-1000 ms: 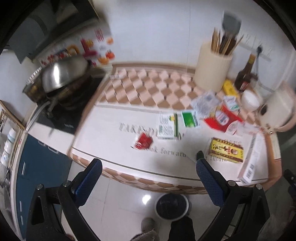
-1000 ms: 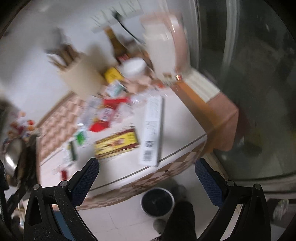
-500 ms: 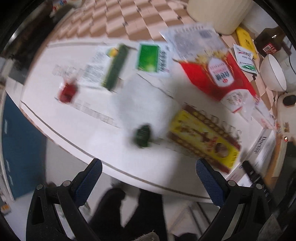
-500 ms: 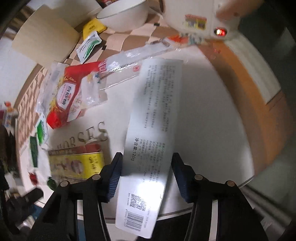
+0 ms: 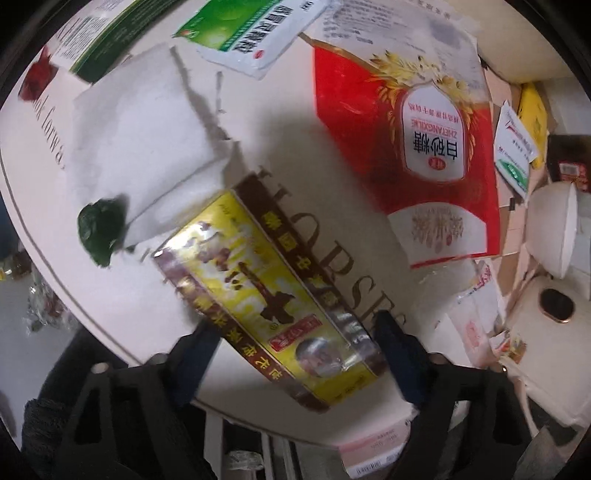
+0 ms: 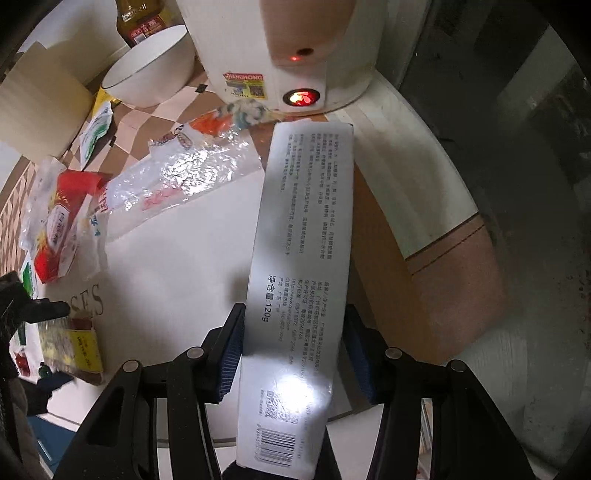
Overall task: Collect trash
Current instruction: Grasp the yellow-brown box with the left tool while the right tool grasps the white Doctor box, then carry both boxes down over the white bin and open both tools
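Note:
My left gripper (image 5: 295, 339) has its blue pads on both sides of a long yellow and brown box (image 5: 266, 291) that lies on the white counter (image 5: 306, 192); the pads touch its edges. My right gripper (image 6: 291, 347) is closed on a long white toothpaste box (image 6: 299, 266) near the counter's right edge. The yellow box also shows in the right wrist view (image 6: 74, 347), with the left gripper over it. A white tissue (image 5: 136, 136) and a dark green crumpled wrapper (image 5: 99, 229) lie left of the yellow box.
A red sugar bag (image 5: 417, 136), green sachets (image 5: 255, 33), a clear plastic wrapper (image 6: 177, 184), a white bowl (image 6: 151, 70), a sauce bottle (image 6: 140, 18) and a rice cooker (image 6: 288, 48) crowd the counter. The counter edge runs close below both grippers.
Both grippers have dropped from above the floor down onto the counter. The left has closed in around the yellow box; the right has tightened on the white box.

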`<state>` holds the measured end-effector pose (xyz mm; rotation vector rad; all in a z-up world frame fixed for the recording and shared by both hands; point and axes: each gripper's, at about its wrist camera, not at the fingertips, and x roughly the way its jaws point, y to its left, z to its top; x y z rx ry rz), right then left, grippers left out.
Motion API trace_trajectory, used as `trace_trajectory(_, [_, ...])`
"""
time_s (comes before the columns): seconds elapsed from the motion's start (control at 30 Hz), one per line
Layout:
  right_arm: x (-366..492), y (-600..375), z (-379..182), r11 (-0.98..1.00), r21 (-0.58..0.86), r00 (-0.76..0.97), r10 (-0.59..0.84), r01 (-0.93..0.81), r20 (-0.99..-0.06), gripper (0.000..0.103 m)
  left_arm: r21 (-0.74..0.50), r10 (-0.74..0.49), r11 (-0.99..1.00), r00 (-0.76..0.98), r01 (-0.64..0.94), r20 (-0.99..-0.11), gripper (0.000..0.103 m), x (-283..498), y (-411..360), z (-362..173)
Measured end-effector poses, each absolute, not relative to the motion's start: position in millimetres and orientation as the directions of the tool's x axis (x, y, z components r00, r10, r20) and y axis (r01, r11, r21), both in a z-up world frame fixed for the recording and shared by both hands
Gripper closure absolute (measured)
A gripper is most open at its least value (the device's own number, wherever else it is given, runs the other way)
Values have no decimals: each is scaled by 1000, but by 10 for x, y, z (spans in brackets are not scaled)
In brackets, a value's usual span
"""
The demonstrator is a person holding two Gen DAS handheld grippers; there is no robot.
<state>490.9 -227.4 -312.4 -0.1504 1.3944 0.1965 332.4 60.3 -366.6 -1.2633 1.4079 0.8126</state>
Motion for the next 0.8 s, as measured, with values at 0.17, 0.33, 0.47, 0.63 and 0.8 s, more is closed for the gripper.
trace_trajectory(0.17, [4925,-2296,-3163,969,17,144,55,-248,-988,52,-49,-81,579,2,-814,-997,27,3581,229,-3421])
trace_trajectory(0.33, [4797,-2223,-3218,949,44,97,78,-312,-992,52,107,106,843,-33,-527,-994,25,3608,-258,-3226])
trace_trajectory(0.47, [4711,-2202,-3263,946,36,91,69,-323,-993,50,103,93,813,-46,-573,-995,23,3564,-290,-3341])
trace_trajectory(0.63, [4619,-2105,-3278,938,-16,123,28,-346,-992,52,95,118,826,6,-556,-993,41,3580,-335,-3173])
trace_trajectory(0.8, [4492,-2184,-3206,948,40,124,83,-315,-989,54,162,211,868,52,-470,-976,42,3515,-694,-2909])
